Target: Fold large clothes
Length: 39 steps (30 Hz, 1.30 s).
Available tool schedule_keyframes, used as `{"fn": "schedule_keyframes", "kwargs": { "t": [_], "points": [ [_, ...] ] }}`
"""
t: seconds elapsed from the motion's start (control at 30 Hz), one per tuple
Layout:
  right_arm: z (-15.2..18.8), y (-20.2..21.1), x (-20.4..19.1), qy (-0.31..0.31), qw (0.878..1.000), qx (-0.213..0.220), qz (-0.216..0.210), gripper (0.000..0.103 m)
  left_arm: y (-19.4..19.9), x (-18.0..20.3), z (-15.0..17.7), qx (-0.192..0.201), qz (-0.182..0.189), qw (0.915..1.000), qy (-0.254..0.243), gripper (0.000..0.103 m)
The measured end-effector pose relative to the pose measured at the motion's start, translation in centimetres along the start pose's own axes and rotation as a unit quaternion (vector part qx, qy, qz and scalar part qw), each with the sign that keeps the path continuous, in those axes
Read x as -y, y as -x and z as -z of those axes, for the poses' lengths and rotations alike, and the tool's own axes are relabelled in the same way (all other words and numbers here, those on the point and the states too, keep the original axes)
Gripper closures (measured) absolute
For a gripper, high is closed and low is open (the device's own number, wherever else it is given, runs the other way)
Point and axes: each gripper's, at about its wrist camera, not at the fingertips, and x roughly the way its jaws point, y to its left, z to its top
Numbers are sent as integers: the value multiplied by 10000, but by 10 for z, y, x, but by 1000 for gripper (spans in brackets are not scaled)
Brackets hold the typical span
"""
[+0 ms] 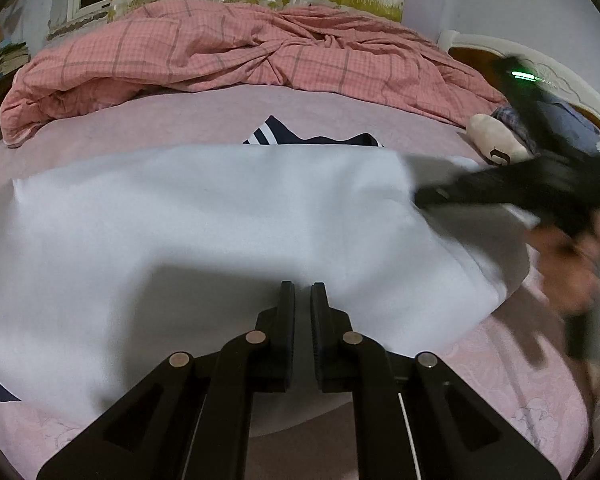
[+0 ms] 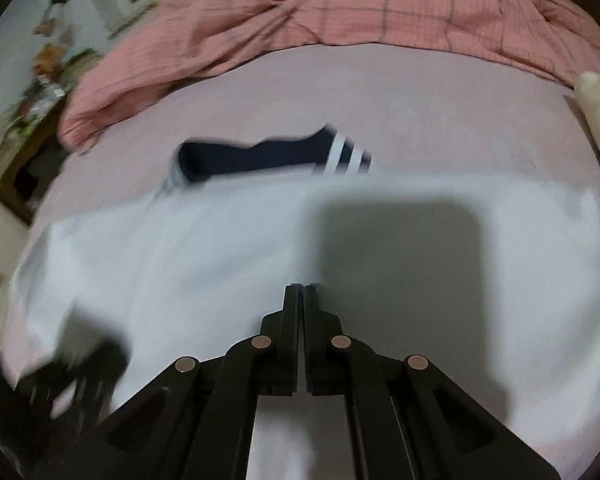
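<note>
A large white garment (image 1: pixel 180 220) (image 2: pixel 180 260) lies flat across the pink bed sheet (image 1: pixel 180 116). Its navy sleeve with white stripes (image 1: pixel 268 132) (image 2: pixel 260 156) pokes out at the far edge. My left gripper (image 1: pixel 303 286) points down at the garment's near middle. Its jaws stand closed to a thin slot, and I cannot tell whether fabric is caught in it. My right gripper (image 2: pixel 302 286) is shut above the white cloth and casts a square shadow on it. In the left wrist view the right gripper (image 1: pixel 420 198) is blurred, its tip at the garment's right edge, held by a hand (image 1: pixel 572 264).
A rumpled pink checked quilt (image 1: pixel 220 52) (image 2: pixel 340 8) fills the far side of the bed. A cream plush toy (image 1: pixel 496 140) (image 2: pixel 596 100) lies at the right by the white headboard (image 1: pixel 540 60). Cluttered furniture (image 2: pixel 40 92) stands left of the bed.
</note>
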Motion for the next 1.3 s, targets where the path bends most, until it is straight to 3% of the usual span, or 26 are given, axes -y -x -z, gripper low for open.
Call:
{"fn": "schedule_keyframes", "kwargs": {
  "t": [0.13, 0.23, 0.5, 0.57, 0.7, 0.83, 1.07, 1.3],
  "points": [
    [-33, -33, 7, -291, 9996, -53, 27, 103, 0, 0, 0, 25, 8, 10000, 14, 96],
    [-29, -29, 7, -323, 9995, -1, -9, 103, 0, 0, 1, 25, -2, 10000, 3, 96],
    [66, 32, -4, 611, 9974, 354, -111, 103, 0, 1, 1, 63, -90, 9999, -80, 96],
    [87, 45, -1, 582, 9974, 389, -169, 103, 1, 2, 2, 80, -92, 9999, -107, 96],
    [114, 65, 11, 350, 9980, 304, -437, 103, 2, 1, 2, 110, -86, 9998, -110, 96],
    [133, 72, 9, 731, 9960, 486, -179, 103, 2, 1, 2, 114, -92, 9998, -115, 96],
    [90, 42, 22, 243, 9977, 334, -532, 103, 3, 4, 2, 157, -188, 9995, -178, 96],
    [50, 15, 23, 53, 9961, 687, -549, 103, 9, 1, 3, 269, -85, 9996, -65, 95]
  ]
}}
